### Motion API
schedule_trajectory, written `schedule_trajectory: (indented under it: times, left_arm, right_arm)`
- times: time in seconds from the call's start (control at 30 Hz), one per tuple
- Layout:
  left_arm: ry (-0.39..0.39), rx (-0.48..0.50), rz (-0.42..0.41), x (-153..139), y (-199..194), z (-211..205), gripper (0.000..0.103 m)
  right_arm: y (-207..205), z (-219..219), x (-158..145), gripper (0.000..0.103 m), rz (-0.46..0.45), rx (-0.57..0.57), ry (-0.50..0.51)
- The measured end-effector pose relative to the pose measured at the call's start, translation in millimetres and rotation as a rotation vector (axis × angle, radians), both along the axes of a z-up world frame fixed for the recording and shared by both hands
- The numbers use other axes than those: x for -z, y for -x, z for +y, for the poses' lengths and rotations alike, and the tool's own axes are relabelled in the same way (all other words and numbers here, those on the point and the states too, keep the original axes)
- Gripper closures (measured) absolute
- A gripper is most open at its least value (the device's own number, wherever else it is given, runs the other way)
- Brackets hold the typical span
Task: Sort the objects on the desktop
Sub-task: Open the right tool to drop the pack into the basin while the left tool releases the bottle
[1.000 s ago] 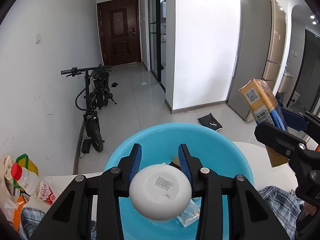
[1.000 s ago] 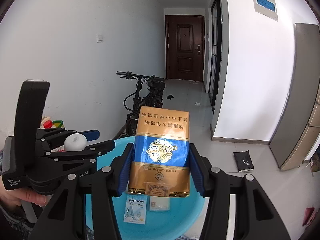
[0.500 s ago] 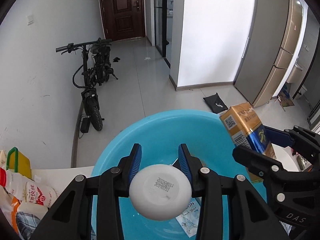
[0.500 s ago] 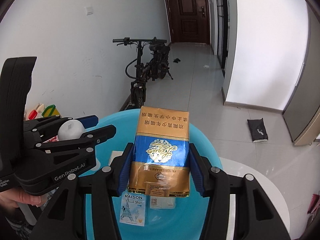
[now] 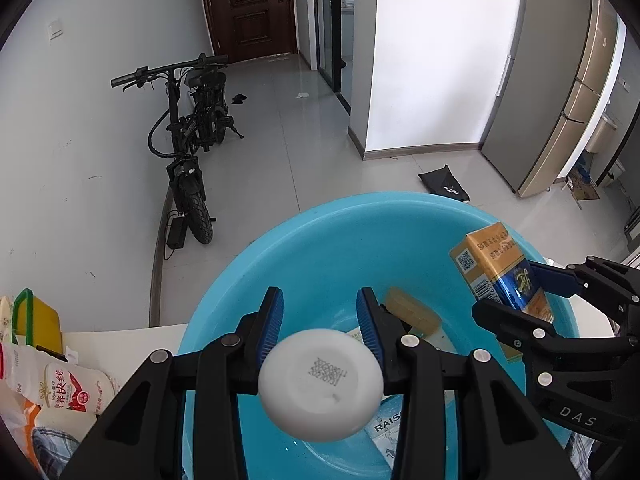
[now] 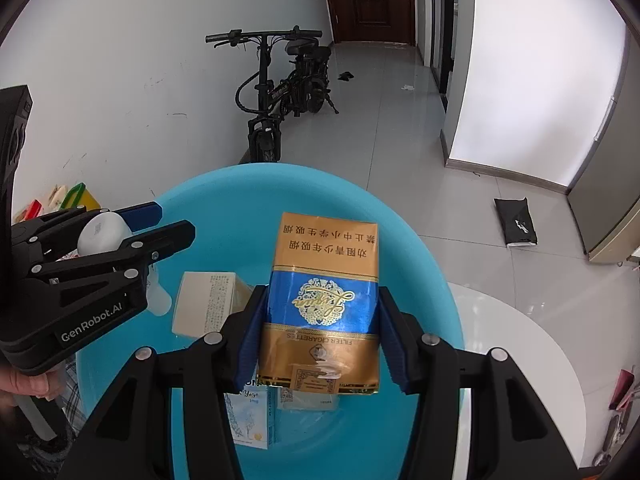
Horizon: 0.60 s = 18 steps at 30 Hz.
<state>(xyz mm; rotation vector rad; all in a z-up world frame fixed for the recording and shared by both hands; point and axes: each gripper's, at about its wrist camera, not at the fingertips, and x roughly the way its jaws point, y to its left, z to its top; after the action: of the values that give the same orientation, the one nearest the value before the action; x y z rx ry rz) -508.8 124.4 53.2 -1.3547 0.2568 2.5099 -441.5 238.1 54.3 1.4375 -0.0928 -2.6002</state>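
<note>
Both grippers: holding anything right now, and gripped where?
Left gripper clamps a small white bottle across its sides, base toward the camera. Right gripper clamps a blue-and-gold cigarette pack by its two narrow side edges. Both are above the blue basin.

Gripped cigarette pack, white jar

Boxes crowding basin floor
</note>
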Motion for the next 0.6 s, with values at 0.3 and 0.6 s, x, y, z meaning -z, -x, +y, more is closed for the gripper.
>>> schedule_trajectory:
  times: [0.3,0.6]
  left_arm:
    - [0.0,-0.002,-0.005,6,-4,-14,0.062]
    - [-0.011,0.023,-0.015,15,-6,-17,0.062]
  right_arm:
    - [12,-12,7,0.052,-0.024,-0.009,-0.048]
    - [15,-18,4,0.042,-0.003,0.001,-0.06]
